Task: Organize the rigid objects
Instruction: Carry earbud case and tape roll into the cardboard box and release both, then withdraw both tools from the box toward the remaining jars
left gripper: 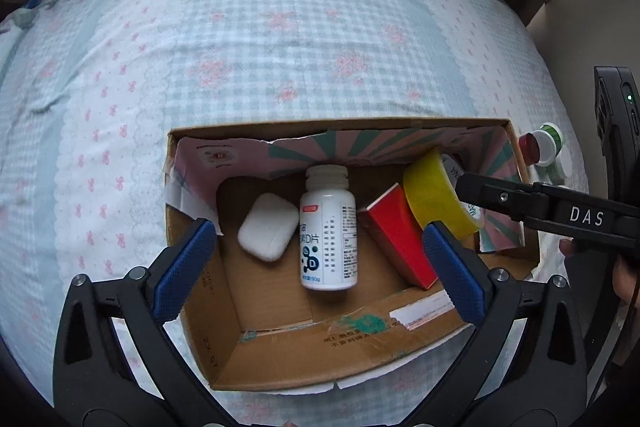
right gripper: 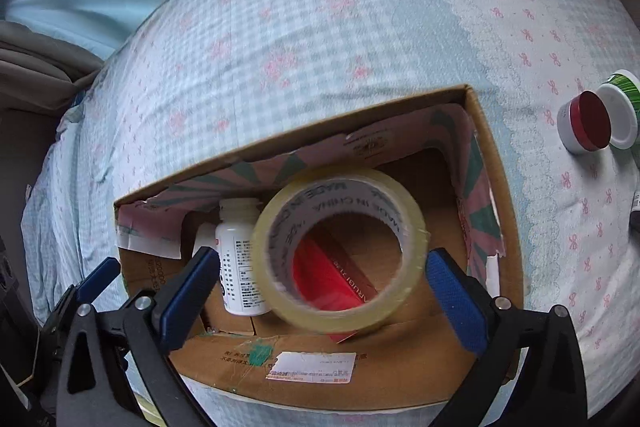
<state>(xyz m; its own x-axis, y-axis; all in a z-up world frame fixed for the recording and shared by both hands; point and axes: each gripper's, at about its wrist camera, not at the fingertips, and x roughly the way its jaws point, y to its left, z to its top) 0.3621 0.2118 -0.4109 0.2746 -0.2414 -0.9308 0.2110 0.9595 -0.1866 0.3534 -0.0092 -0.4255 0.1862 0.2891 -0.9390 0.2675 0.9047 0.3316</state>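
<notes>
A bed (left gripper: 280,39) in checked floral sheet carries a cardboard box (left gripper: 280,359) and small jars (right gripper: 596,121) beside it.

The left gripper (left gripper: 320,259) points toward twelve o'clock, its blue-padded fingers (left gripper: 184,269) spread wide with nothing between them. The right gripper (right gripper: 320,291) has its jaws wide apart too; in the left wrist view its black finger (left gripper: 520,201) reaches in from three o'clock.

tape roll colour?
Translucent yellow tape roll with a white printed core; the colour shows best in the left wrist view.
</notes>
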